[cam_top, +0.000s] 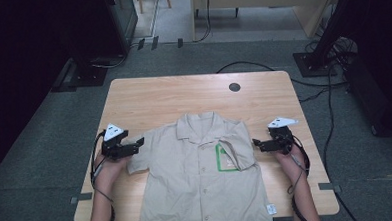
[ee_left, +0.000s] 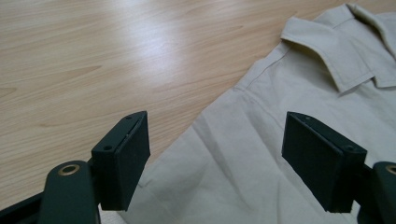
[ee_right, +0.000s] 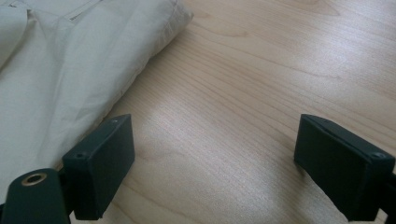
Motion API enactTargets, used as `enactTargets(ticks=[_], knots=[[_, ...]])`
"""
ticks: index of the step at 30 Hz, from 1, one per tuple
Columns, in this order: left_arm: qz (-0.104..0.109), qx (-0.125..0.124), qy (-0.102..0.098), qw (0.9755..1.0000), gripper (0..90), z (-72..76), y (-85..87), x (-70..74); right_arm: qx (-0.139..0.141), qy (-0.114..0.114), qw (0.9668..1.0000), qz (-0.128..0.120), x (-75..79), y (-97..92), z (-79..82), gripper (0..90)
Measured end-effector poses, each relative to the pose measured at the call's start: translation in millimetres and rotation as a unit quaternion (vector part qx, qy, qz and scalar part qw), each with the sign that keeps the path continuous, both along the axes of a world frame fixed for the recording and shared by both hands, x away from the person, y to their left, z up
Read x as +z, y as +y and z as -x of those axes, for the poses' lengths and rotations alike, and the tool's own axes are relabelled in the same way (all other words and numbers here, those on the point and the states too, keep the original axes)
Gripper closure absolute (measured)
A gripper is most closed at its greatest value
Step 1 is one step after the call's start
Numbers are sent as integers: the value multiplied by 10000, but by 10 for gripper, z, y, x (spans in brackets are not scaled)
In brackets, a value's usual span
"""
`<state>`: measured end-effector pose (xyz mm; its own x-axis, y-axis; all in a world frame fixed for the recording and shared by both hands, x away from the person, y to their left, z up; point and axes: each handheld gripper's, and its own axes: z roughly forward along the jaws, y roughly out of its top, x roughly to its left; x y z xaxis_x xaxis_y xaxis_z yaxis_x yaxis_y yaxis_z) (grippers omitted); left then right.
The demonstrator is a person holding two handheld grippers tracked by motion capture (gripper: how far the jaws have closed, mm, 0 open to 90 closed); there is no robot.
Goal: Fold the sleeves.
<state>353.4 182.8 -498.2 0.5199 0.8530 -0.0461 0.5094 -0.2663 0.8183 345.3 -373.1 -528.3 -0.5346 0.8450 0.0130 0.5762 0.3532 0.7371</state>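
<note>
A beige short-sleeved shirt lies face up on the wooden table, collar away from me, with a green-edged badge on its chest. Its right sleeve is folded in over the chest. My left gripper hovers open at the shirt's left sleeve; in the left gripper view the sleeve cloth lies between the spread jaws. My right gripper is open beside the shirt's folded right edge, and in the right gripper view bare table shows between its jaws, with the shirt to the left.
A dark round cable hole sits near the table's far edge. Black cables trail over the grey floor to the right. Dark equipment stands are beyond the table's far corners. The shirt's hem hangs over the near edge.
</note>
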Motion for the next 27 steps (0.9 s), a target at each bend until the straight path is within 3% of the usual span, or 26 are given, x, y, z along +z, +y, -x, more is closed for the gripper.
enactTargets(ticks=[5,10,20,24,27], knots=[[131,86,93,9998,235,-28,50,-20,0,-4,10000,1,-1,1,-1,119],[-129,145,64,9998,235,-29,93,-33,-6,-5,10000,0,-1,2,0,119],[-169,227,110,9995,235,-28,160,-96,-7,-5,10000,0,-1,3,0,119],[-379,192,130,9990,275,-22,166,-134,-8,-4,10000,0,-1,3,0,119],[-361,182,180,9990,275,-25,177,-149,-9,-4,10000,0,-1,3,0,119]])
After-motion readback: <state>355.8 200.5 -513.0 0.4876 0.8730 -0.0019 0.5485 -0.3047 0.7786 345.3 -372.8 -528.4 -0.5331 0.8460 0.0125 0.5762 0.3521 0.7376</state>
